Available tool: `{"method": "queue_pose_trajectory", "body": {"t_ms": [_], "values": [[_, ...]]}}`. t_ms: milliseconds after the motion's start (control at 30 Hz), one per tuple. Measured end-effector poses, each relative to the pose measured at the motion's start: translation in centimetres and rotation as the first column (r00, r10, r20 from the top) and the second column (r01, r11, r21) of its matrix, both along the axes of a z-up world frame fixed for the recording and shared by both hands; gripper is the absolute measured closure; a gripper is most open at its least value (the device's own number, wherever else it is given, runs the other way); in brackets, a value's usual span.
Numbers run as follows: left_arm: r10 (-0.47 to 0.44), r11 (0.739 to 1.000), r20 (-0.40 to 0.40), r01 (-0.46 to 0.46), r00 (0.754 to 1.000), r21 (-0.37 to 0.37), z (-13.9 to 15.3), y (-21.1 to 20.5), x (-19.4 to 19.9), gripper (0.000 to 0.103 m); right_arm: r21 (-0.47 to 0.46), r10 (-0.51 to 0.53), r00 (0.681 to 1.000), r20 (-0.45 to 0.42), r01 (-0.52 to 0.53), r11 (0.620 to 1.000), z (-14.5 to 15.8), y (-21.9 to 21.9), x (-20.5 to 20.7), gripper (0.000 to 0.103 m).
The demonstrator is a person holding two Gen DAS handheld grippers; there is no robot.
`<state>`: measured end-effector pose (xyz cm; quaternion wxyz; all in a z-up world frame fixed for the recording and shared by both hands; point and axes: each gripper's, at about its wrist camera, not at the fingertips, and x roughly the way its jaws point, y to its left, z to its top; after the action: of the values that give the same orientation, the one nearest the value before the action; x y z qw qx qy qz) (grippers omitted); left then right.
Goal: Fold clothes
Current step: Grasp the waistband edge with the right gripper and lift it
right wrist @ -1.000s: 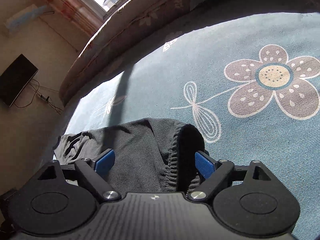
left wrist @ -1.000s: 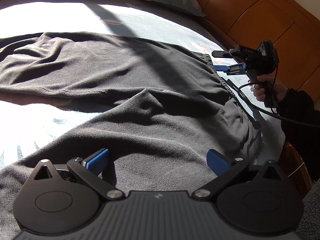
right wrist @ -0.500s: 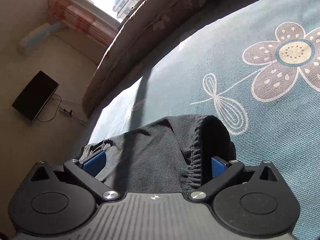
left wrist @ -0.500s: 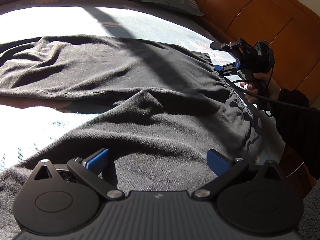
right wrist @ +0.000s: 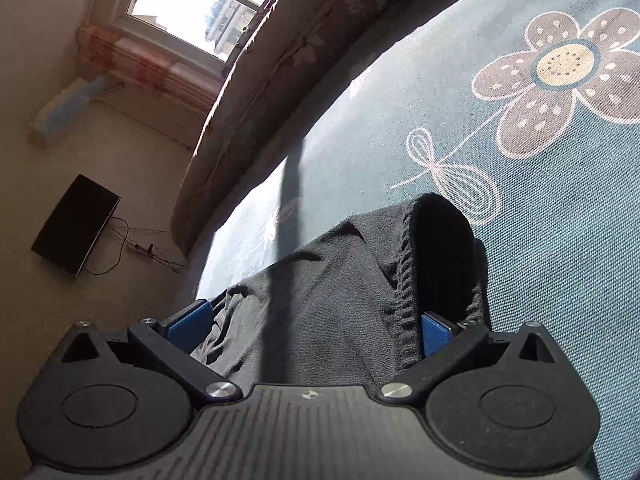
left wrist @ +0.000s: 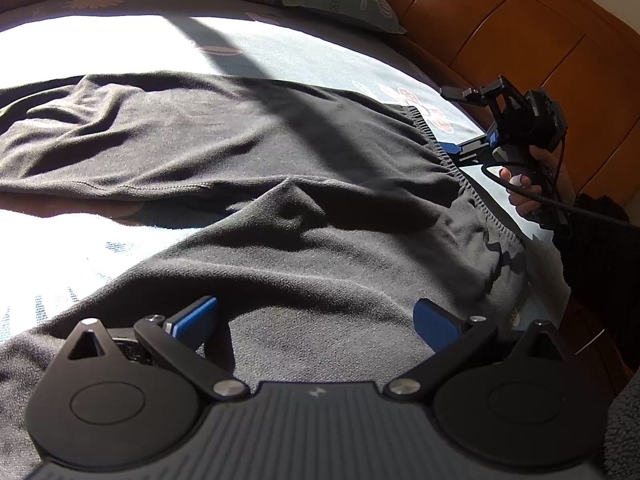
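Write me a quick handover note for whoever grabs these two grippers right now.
Left gripper: open, jaws wide over the lower leg of the dark grey fleece trousers, holding nothing.
Right gripper: open at the ribbed elastic waistband, one blue pad inside the waist opening, not clamped.
The trousers lie spread across the blue floral bedsheet, legs apart, waistband towards the wooden headboard.
Done: laid out. No fold made.
Left: grip waistband and leg, then fold.
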<state>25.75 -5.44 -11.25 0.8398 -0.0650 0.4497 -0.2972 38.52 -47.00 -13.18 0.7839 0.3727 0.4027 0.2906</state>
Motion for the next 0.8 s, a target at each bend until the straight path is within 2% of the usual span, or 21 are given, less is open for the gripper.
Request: {"method": "queue_pose_trajectory", "body": {"t_ms": [167, 233, 267, 333, 367, 400, 433, 467, 533, 667, 800], "values": [[0.001, 1.000, 0.004, -0.001, 1.000, -0.004, 0.0, 0.0, 0.0, 0.001, -0.031, 0.001, 1.000, 0.011, -0.001, 1.000, -0.5, 0.1, -0.8, 0.001], [0.005, 1.000, 0.006, -0.005, 1.000, -0.013, 0.0, 0.1, 0.0, 0.001, -0.057, -0.007, 1.000, 0.006, 0.008, 0.998, -0.4, 0.3, -0.4, 0.004], [0.007, 1.000, 0.006, -0.007, 1.000, -0.017, 0.0, 0.2, 0.0, 0.001, -0.069, -0.012, 1.000, 0.004, 0.013, 0.998, -0.4, 0.3, -0.3, 0.010], [0.010, 1.000, 0.008, -0.010, 1.000, -0.023, 0.0, 0.2, 0.0, 0.001, -0.068, -0.049, 0.999, -0.021, 0.048, 0.997, -1.0, -0.6, -0.1, 0.027], [0.009, 1.000, 0.011, -0.008, 1.000, -0.024, 0.0, 0.3, -0.1, 0.001, -0.061, -0.073, 0.996, -0.041, 0.071, 0.996, -1.5, -1.3, -0.1, 0.047], [0.006, 1.000, 0.015, -0.006, 1.000, -0.024, -0.1, 0.3, -0.1, 0.001, -0.053, -0.098, 0.993, -0.071, 0.095, 0.994, -2.1, -2.0, 0.0, 0.076], [0.003, 1.000, 0.019, -0.003, 1.000, -0.022, -0.1, 0.2, -0.2, 0.001, -0.044, -0.121, 0.988, -0.099, 0.117, 0.992, -2.8, -2.7, -0.1, 0.096], [0.000, 1.000, 0.022, 0.000, 1.000, -0.019, -0.1, 0.2, -0.2, 0.001, -0.027, -0.135, 0.985, -0.108, 0.132, 0.991, -3.2, -3.0, -0.2, 0.102], [-0.005, 1.000, 0.027, 0.005, 1.000, -0.014, 0.0, 0.2, -0.2, 0.001, -0.009, -0.158, 0.980, -0.121, 0.158, 0.987, -3.8, -3.4, -0.5, 0.102], [-0.004, 1.000, 0.021, 0.005, 1.000, -0.013, 0.1, 0.2, -0.1, 0.001, -0.199, -0.151, 0.988, -0.041, 0.140, 0.970, -1.1, -1.4, -0.3, 0.097], [-0.006, 1.000, 0.021, 0.007, 1.000, -0.015, 0.1, 0.3, -0.1, 0.001, -0.297, -0.143, 0.990, -0.006, 0.135, 0.945, 0.1, -0.8, 0.3, 0.097]]}}
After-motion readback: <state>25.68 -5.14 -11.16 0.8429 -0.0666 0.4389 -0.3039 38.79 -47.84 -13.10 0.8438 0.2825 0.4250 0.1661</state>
